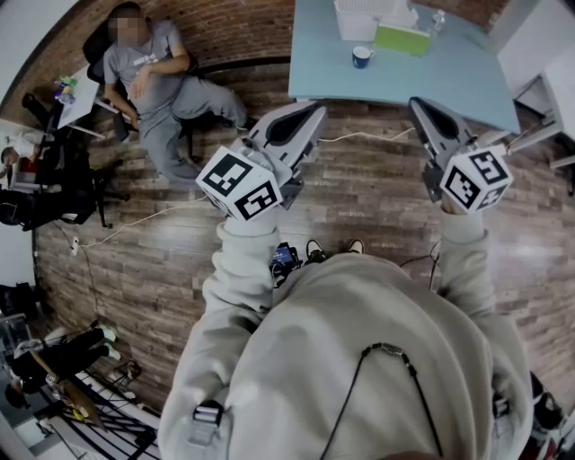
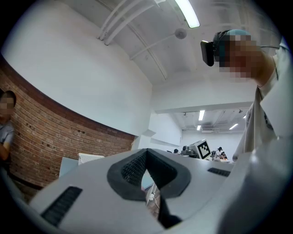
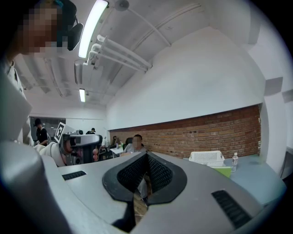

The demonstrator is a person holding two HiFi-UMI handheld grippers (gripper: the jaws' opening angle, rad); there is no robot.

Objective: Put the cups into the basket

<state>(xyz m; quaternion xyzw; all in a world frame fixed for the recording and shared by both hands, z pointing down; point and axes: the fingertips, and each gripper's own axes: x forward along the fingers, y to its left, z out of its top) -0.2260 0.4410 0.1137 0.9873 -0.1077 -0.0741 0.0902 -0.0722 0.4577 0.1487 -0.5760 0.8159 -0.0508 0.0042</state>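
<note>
The L gripper (image 1: 310, 112) is clenched tight w/ nothing in it. The R gripper (image 1: 418, 103) is clenched too, also w/ nothing. Both are up in the air, well apart from the table (image 1: 449, 76). A blue cup (image 1: 362, 57) stands on the table, near the white basket (image 1: 368, 18) by the far edge.

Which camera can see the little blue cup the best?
The head view. It looks down on the blue cup standing on the light blue table, near the white basket. The left gripper view and the right gripper view catch the basket and the table, but no cup shows in either.
</note>
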